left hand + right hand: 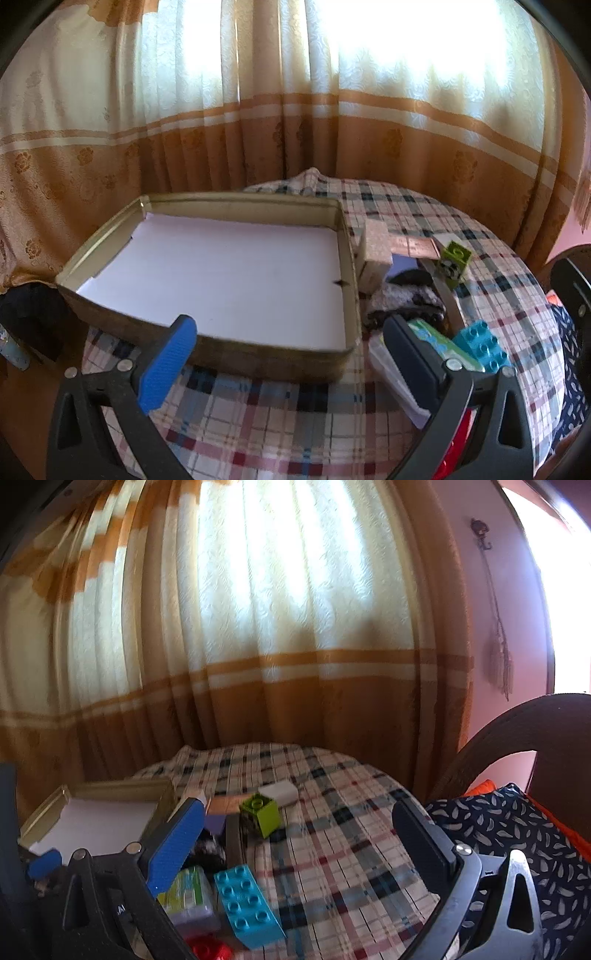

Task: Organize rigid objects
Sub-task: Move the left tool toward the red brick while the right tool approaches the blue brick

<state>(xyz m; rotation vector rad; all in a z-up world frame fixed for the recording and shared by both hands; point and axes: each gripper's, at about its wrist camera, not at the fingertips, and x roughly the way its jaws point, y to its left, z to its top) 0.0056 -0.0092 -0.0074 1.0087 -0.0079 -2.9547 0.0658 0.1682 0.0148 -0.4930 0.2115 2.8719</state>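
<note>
Both my left gripper (288, 354) and right gripper (299, 834) spread empty: approach step, next closing on turquoise studded plastic brick (247, 904) for white-lined shallow metal tin (236, 266).

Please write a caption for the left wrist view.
Open left gripper above an empty tin tray on a plaid tablecloth.

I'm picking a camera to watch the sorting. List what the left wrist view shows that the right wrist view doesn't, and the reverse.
Left wrist only: the whole white-lined floor of the tin tray, with nothing in it.

Right wrist only: a white block far back on the checked cloth, a wall hook, and a red brick.

Both: the green brick, the blue brick, the curtain, and an open claw.
</note>
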